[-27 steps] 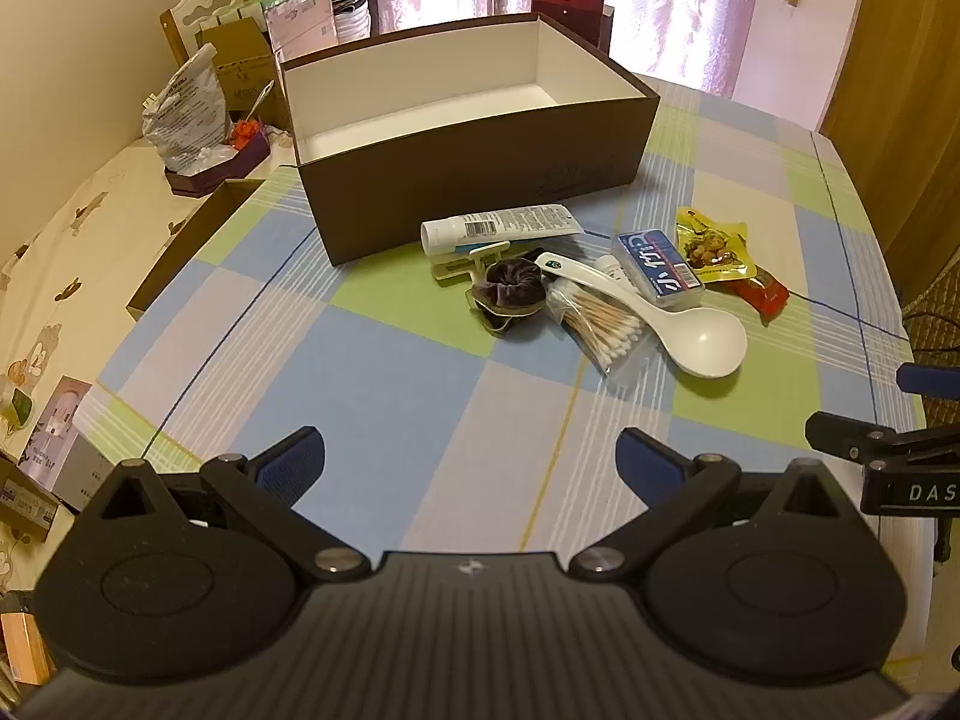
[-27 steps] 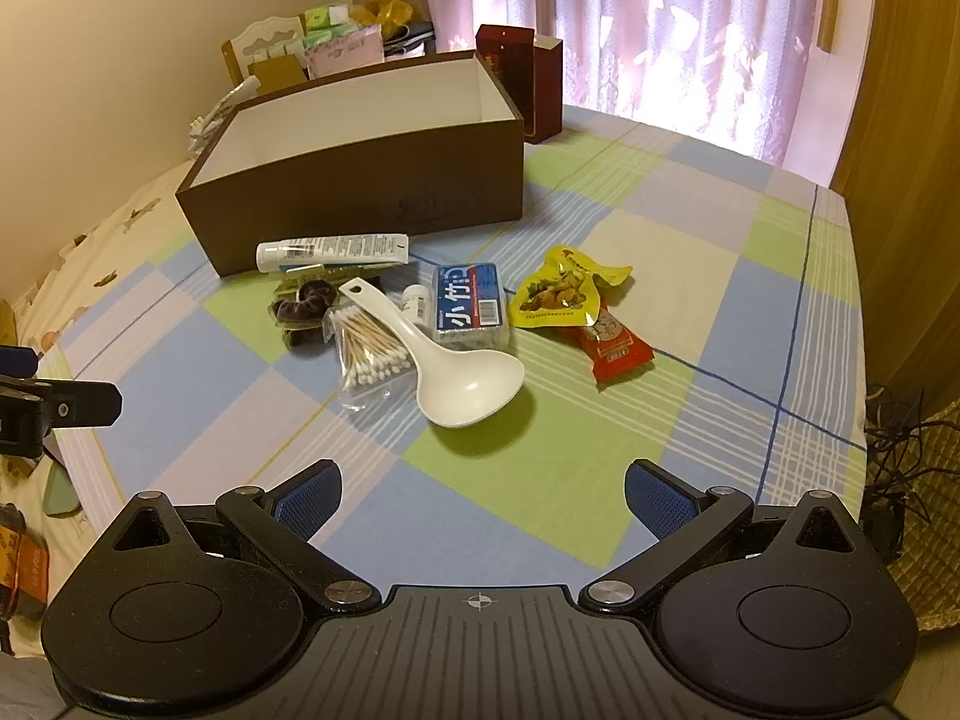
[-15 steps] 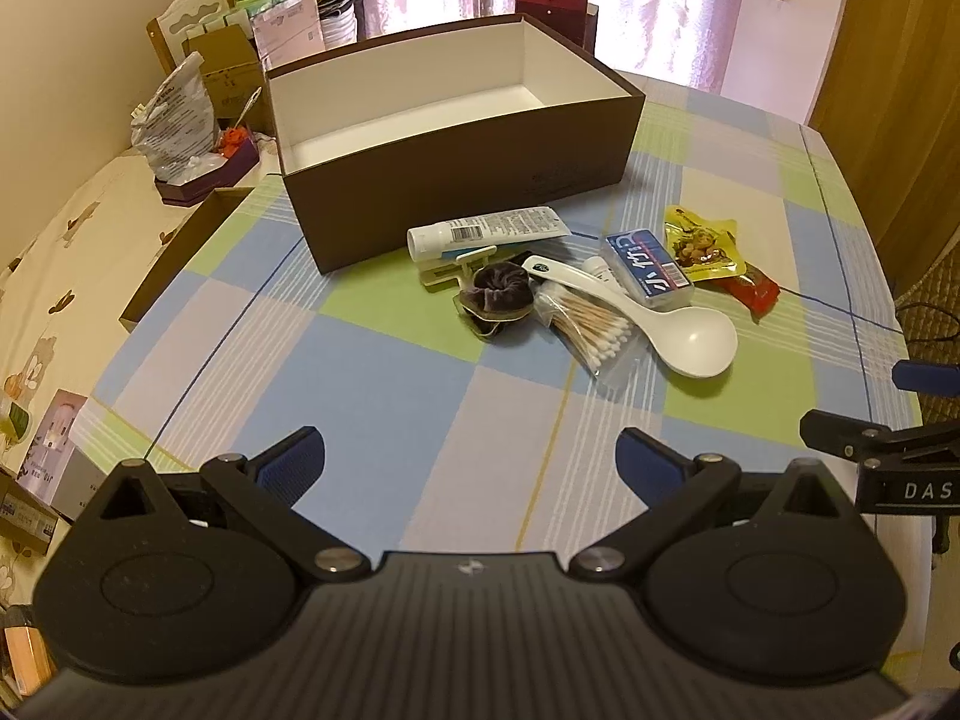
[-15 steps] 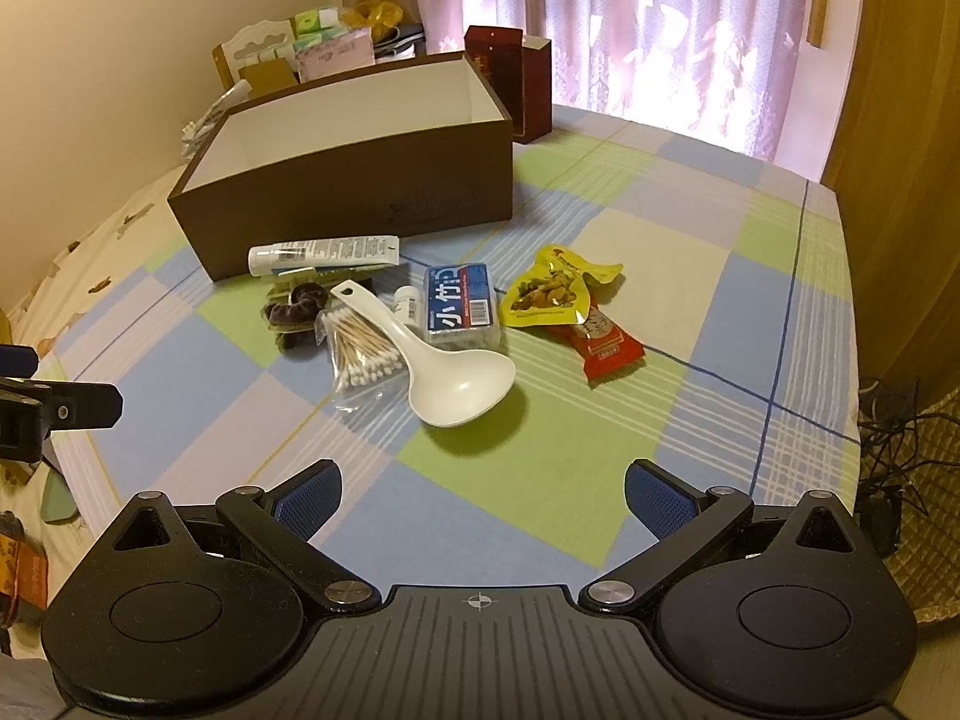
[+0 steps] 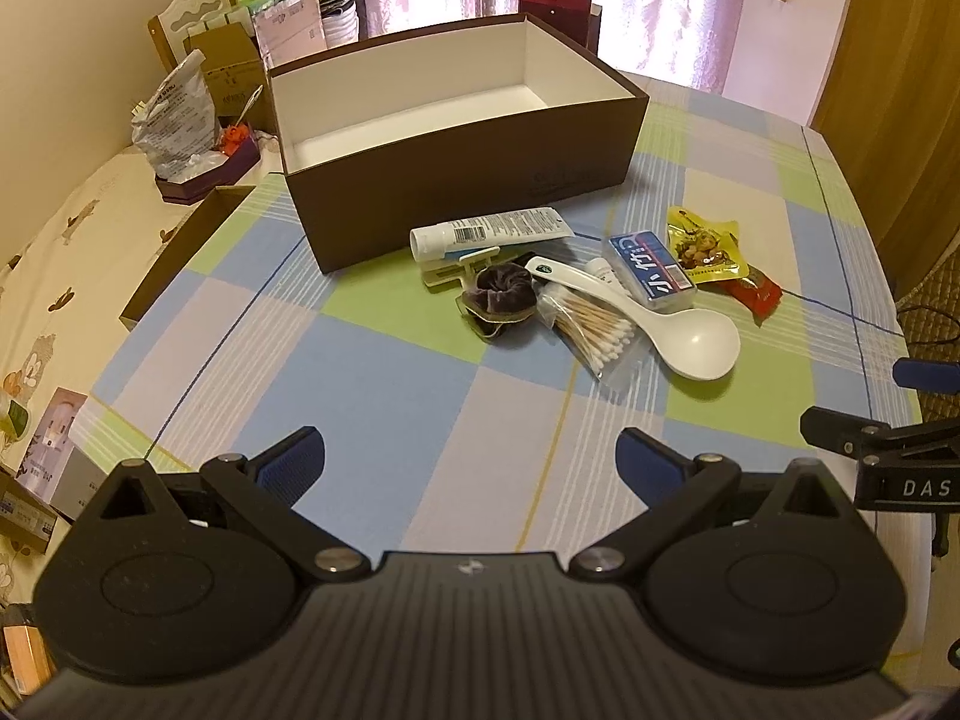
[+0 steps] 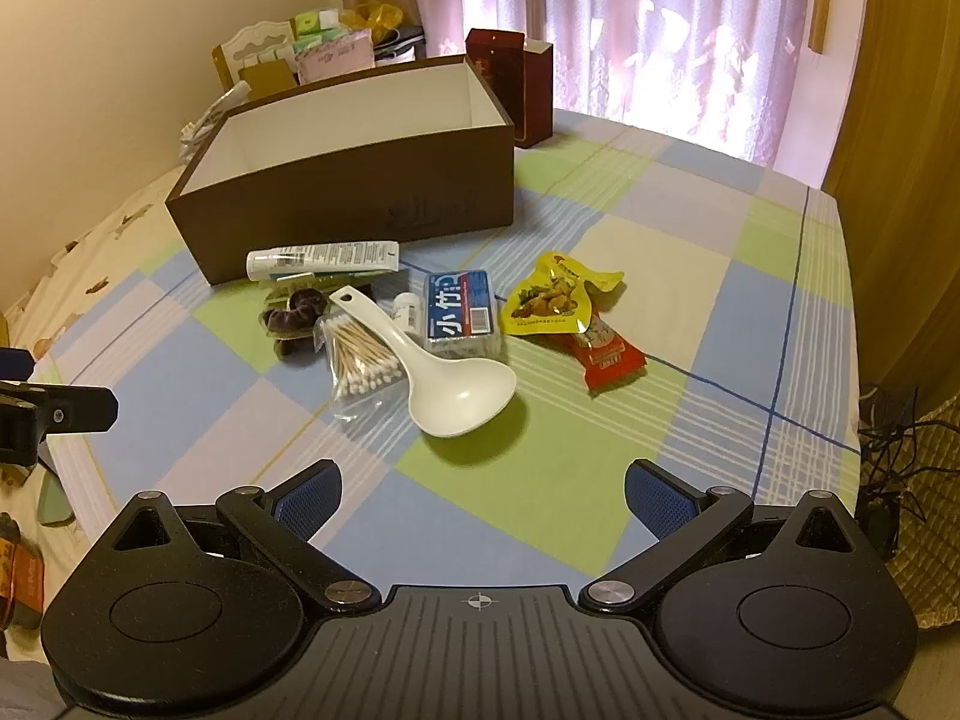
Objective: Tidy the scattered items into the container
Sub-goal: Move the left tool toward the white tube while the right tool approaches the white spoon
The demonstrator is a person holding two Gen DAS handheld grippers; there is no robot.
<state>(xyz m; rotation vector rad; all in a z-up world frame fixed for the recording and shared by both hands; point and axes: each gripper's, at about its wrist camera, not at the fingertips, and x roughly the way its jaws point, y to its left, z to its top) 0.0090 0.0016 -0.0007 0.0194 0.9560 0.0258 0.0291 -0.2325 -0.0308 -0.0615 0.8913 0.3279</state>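
1. Left gripper (image 5: 469, 457) and right gripper (image 6: 483, 492): both spread wide, holding nothing, hovering over the counter (image 6: 690, 252) short of the pile.
2. Risk: the white spoon (image 6: 447, 369) lies across the cotton swab bag (image 6: 360, 360); lifting either one may drag the other. The slick bag could slip from a pinch.
3. Spoon's long axis runs diagonally, handle toward the empty brown box (image 5: 456, 180), bowl toward the grippers. The tube (image 5: 489, 230) lies along the box's front wall, cap to the left.
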